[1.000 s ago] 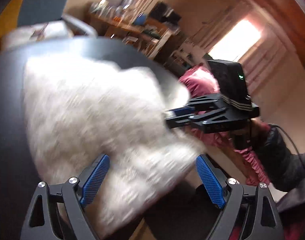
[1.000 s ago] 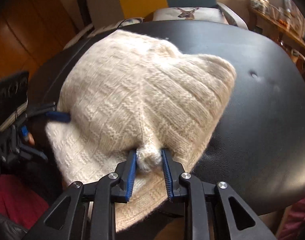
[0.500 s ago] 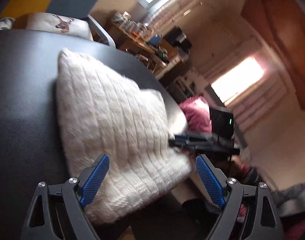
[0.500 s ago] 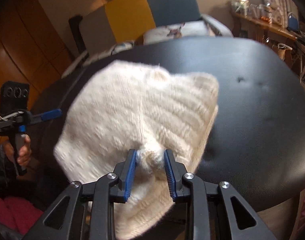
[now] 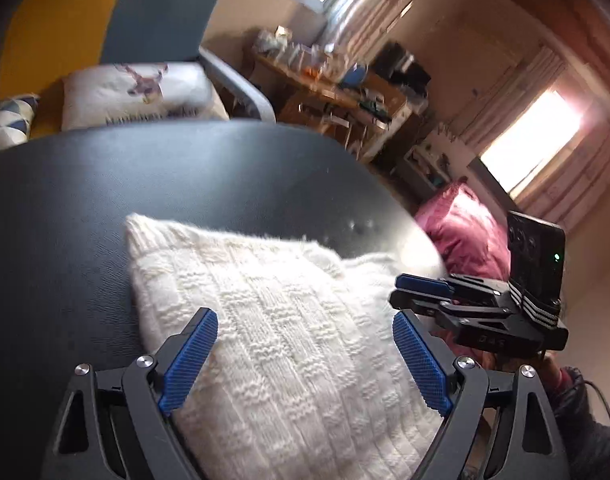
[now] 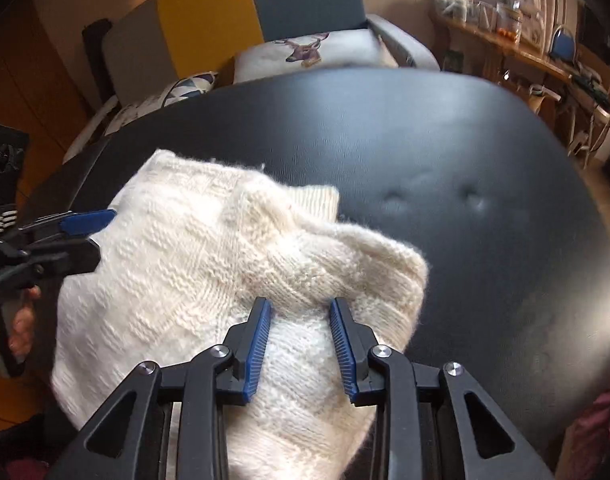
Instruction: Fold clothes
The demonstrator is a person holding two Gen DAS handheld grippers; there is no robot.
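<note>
A cream knitted sweater (image 6: 193, 264) lies folded on the black padded table (image 6: 445, 152), near its front edge; it also shows in the left wrist view (image 5: 289, 336). My right gripper (image 6: 301, 312) is half open, its blue pads on either side of a ridge of the knit without pinching it. It shows from the side in the left wrist view (image 5: 425, 292). My left gripper (image 5: 305, 332) is wide open just above the sweater's left part, empty. It shows at the left edge of the right wrist view (image 6: 81, 228), at the sweater's left side.
A yellow, grey and blue armchair (image 6: 233, 20) with a deer cushion (image 6: 305, 52) stands behind the table. A cluttered wooden shelf (image 6: 505, 36) runs along the right. Pink cloth (image 5: 461, 236) lies off the table's right edge. The table's far half is bare black leather.
My right gripper has opened and let go of the bunched knit it was pinching. The sweater has been drawn toward the front edge. My left gripper swung round over the sweater, staying open.
</note>
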